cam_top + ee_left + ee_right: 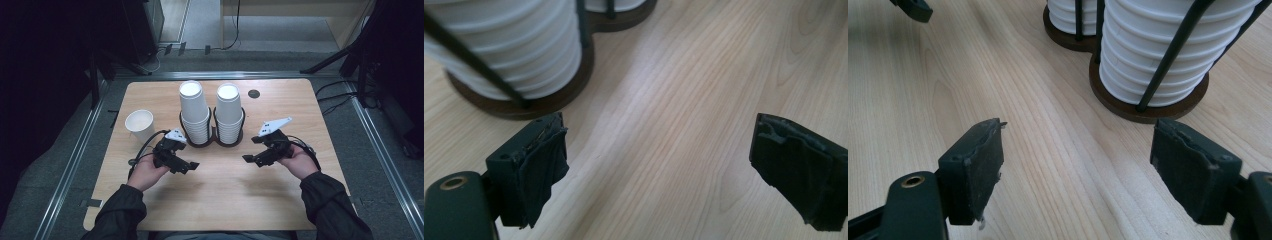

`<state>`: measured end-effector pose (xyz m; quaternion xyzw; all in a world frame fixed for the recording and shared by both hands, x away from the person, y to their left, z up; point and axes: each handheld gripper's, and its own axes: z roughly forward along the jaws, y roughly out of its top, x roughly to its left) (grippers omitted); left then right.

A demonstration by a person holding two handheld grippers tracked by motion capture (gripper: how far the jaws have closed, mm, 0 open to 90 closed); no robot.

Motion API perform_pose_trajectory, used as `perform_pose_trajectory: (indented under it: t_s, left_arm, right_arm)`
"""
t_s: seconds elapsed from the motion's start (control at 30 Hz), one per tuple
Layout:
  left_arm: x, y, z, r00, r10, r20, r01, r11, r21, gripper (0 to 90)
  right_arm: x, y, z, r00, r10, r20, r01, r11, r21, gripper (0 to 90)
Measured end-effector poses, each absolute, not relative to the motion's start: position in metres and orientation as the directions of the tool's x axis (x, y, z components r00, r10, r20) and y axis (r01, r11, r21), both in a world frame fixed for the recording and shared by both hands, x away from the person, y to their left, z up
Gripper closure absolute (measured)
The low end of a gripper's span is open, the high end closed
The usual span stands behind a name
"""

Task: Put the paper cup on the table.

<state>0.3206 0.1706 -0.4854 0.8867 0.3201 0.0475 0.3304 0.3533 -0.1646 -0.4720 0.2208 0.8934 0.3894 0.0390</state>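
Two tall stacks of white paper cups, the left stack [193,111] and the right stack [229,112], stand upside down in a dark wire holder [212,140] at the table's middle. A single white cup [139,124] stands upright to the left. My left gripper [186,166] is open and empty, low over the wood in front of the left stack [509,45]. My right gripper [251,160] is open and empty too, in front and to the right of the holder. In the right gripper view the nearer stack [1158,50] rises just beyond the right gripper [1078,132].
The wooden table [225,195] has bare surface between the hands and its front edge. A small dark round hole [254,93] sits near the back edge. The left gripper's jaw tip [913,7] shows at the top left of the right gripper view.
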Motion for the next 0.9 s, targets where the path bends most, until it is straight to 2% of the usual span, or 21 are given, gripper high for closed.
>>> perform_pose_trajectory:
  t_s: [0.4, 0.9]
  left_arm:
    - [0.322, 0.139, -0.498, 0.841, 0.532, -0.104, 0.49, -0.664, 0.565, 8.7]
    - [0.326, 0.12, -0.497, 0.872, 0.48, -0.096, 0.44, -0.685, 0.581, 8.7]
  right_arm:
    - [0.345, -0.165, -0.473, -0.898, 0.426, 0.111, 0.37, 0.595, 0.713, 21.5]
    - [0.336, -0.174, -0.477, -0.886, 0.453, 0.103, 0.387, 0.598, 0.702, 21.5]
